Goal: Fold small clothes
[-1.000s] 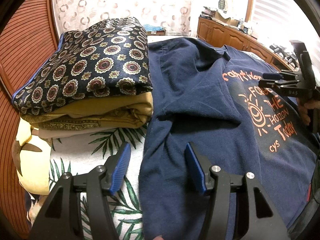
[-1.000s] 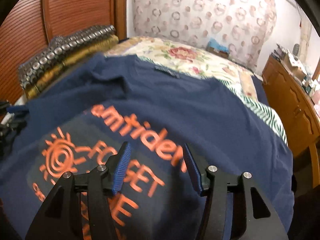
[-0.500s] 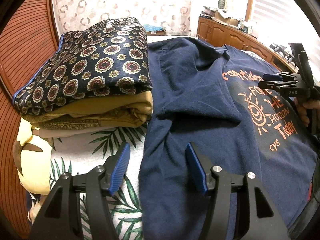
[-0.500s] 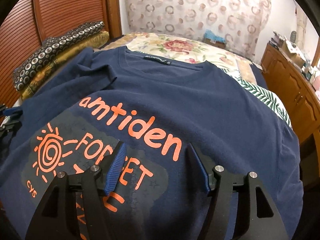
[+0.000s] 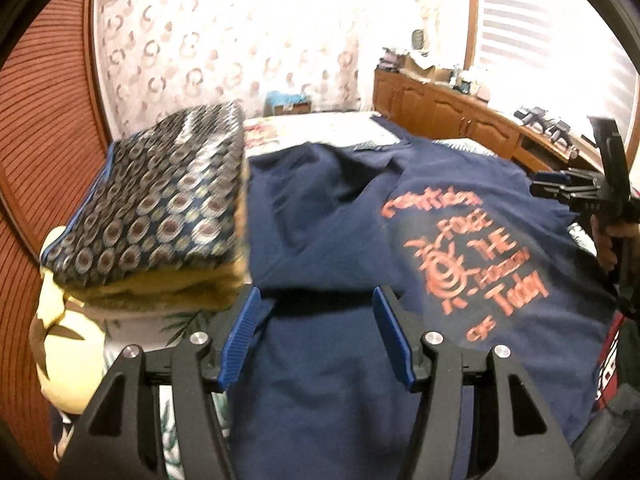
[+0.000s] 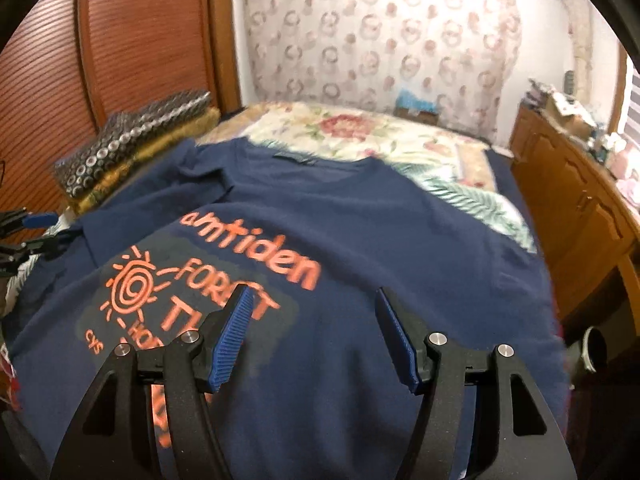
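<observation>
A navy T-shirt [image 5: 328,240] with orange print lies spread front-up on the bed; it also shows in the right wrist view [image 6: 400,240], collar at the far end. Its left sleeve is folded in over the body. My left gripper [image 5: 316,336] is open and empty, low over the shirt's left side below the sleeve fold. My right gripper [image 6: 316,336] is open and empty, above the printed chest area. The right gripper also shows at the right edge of the left wrist view [image 5: 576,192], and the left gripper at the left edge of the right wrist view [image 6: 32,232].
A stack of folded patterned and yellow blankets [image 5: 160,216] sits left of the shirt, against a ribbed wooden headboard [image 5: 40,160]. A yellow pillow [image 5: 64,344] lies below it. A wooden cabinet [image 6: 576,216] runs along the bed's right side. A floral bedsheet [image 6: 352,136] lies beyond the collar.
My left gripper has moved right and forward, from the shirt's left edge to over the shirt body. My right gripper has shifted a little; both stay open.
</observation>
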`<action>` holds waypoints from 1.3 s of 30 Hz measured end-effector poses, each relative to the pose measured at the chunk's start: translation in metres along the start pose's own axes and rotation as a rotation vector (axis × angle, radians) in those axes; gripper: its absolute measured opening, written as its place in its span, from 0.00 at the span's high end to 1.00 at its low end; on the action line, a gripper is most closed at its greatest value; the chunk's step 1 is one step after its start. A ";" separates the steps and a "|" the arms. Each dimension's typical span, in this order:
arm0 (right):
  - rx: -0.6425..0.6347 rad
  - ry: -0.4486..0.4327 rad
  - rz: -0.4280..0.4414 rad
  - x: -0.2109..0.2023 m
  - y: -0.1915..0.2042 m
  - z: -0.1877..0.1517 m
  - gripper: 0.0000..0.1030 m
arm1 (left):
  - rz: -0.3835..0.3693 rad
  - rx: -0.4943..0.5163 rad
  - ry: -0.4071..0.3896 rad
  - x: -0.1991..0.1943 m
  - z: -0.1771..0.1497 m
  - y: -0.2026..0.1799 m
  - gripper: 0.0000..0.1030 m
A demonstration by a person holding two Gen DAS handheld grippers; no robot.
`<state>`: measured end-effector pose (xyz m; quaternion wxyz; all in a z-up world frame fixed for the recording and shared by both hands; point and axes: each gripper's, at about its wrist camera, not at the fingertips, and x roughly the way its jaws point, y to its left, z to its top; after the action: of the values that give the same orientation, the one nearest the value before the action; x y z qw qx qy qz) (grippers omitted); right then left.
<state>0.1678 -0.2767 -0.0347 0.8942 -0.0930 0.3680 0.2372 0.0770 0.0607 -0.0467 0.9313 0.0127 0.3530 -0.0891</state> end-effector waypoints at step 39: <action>0.282 0.093 -0.134 -0.035 -0.150 -0.080 0.68 | -0.094 0.065 0.165 0.087 0.018 -0.083 0.43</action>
<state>0.1711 -0.4467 -0.0685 0.8942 -0.0018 0.4318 0.1184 0.1379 -0.0365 -0.0875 0.8929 0.0335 0.4256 -0.1429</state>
